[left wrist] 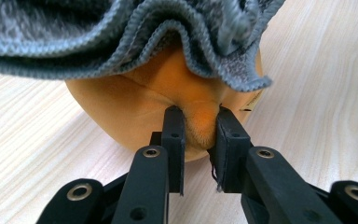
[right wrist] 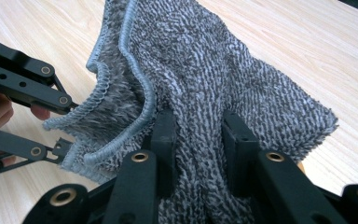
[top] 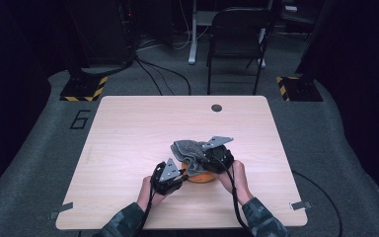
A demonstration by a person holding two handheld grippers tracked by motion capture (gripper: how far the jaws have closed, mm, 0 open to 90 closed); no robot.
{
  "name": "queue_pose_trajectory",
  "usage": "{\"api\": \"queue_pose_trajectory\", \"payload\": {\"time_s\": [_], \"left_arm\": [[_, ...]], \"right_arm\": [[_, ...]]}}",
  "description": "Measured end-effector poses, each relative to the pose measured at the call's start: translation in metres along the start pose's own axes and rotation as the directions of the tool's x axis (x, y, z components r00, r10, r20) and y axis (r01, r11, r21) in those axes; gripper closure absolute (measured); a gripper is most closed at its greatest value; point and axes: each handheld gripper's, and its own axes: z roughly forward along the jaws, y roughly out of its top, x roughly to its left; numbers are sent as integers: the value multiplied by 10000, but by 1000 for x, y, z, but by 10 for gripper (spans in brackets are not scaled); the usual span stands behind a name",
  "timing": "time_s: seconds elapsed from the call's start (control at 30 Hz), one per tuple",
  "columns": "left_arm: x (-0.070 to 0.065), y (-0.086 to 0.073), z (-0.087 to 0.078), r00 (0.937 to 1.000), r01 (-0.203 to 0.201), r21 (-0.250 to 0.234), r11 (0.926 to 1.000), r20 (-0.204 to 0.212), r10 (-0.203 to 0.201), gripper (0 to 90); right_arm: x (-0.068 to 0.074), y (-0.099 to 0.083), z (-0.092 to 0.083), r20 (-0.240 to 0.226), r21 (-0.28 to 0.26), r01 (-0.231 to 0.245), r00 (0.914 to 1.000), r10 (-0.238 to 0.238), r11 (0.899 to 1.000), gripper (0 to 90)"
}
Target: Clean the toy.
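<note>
High view shows our left gripper (top: 177, 176) pinching the orange bowl's (left wrist: 135, 107) rim mid-table, right gripper (top: 212, 160) clamped on the grey cloth (right wrist: 205, 74) draped over it; we'd hold the bowl steady and wipe gently.

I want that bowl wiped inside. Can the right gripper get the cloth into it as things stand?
Probably yes: the right gripper grips the grey cloth draped over the orange bowl, which the left gripper pinches at its rim.
</note>
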Motion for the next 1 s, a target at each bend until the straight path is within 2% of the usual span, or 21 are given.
{"api": "queue_pose_trajectory", "payload": {"time_s": [0.17, 0.27, 0.37, 0.63, 0.67, 0.7, 1.0], "left_arm": [[0, 0, 0, 10000, -18, 20, 10000, 44, 18, 764], [0, 0, 0, 10000, -10, 13, 10000, 64, 10, 764], [0, 0, 0, 10000, -24, 21, 10000, 65, 24, 764], [1, -1, 0, 9999, 37, 10, 10000, 94, -37, 762], [1, -1, 0, 9999, 41, 13, 10000, 97, -41, 762], [1, -1, 0, 9999, 56, 8, 10000, 94, -56, 762], [2, -1, 0, 9999, 70, -10, 10000, 92, -70, 762]], "right_arm": [[-3, -1, -2, 52, 52, 174, 9998, -174, 9998, 696], [-3, -2, -2, 121, 41, 50, 9999, -50, 10000, 696], [-7, -3, -4, 126, 79, 138, 9998, -139, 9999, 694], [-19, -9, -8, 373, 162, -281, 9989, 275, 9995, 692], [-22, -9, -8, 368, 162, -154, 9992, 148, 9997, 691], [-23, -11, -9, 410, 169, -360, 9985, 353, 9992, 690], [-39, -18, -10, 624, 329, -806, 9950, 784, 9962, 685]]}}
